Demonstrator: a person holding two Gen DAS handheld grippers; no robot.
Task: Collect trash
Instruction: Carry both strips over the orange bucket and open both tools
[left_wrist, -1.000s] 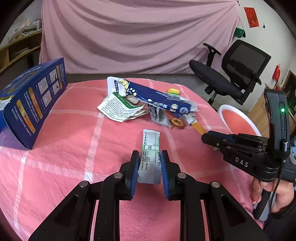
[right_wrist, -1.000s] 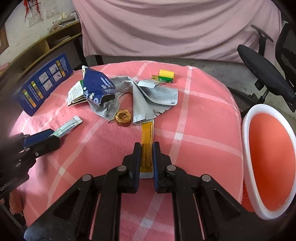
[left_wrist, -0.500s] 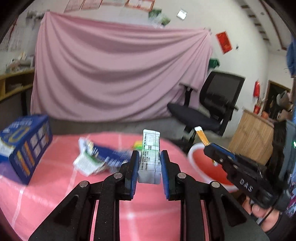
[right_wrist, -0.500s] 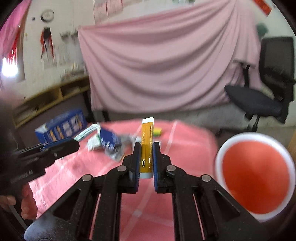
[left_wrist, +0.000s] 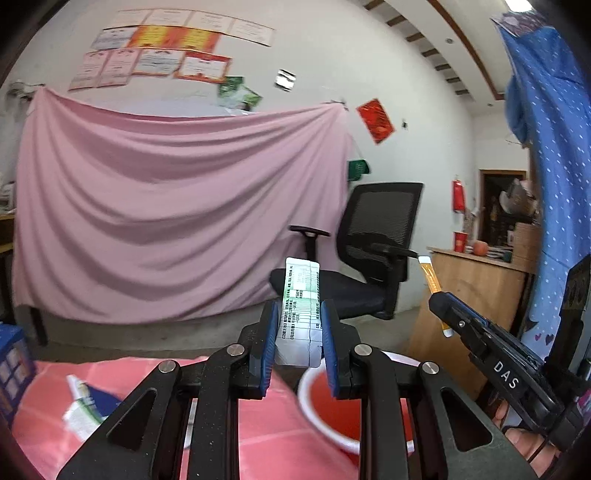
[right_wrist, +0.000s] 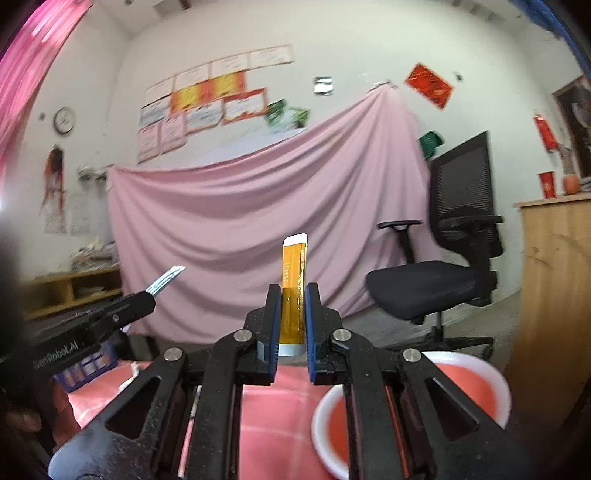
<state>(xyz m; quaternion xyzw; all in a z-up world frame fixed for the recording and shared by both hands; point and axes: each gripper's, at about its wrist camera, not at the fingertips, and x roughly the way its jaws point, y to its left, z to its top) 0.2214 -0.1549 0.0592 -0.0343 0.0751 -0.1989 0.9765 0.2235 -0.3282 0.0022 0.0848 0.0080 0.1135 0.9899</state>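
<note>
My left gripper (left_wrist: 298, 325) is shut on a white and green printed sachet (left_wrist: 300, 295) and holds it raised, pointing up, above the near rim of the red bin with a white rim (left_wrist: 314, 402). My right gripper (right_wrist: 292, 314) is shut on an orange strip wrapper (right_wrist: 293, 280), also raised, with the bin (right_wrist: 480, 380) low at its right. The right gripper also shows in the left wrist view (left_wrist: 443, 302), and the left gripper in the right wrist view (right_wrist: 147, 299). More trash, a blue wrapper and paper (left_wrist: 86, 402), lies on the pink table (left_wrist: 44, 424).
A blue box (left_wrist: 11, 365) stands at the table's left edge. A black office chair (left_wrist: 369, 266) and a wooden cabinet (left_wrist: 472, 288) stand beyond the bin. A pink sheet (left_wrist: 166, 221) hangs behind the table.
Both grippers have lifted their pieces off the table and tilted upward, moving right toward the bin. Both stay shut on their pieces.
</note>
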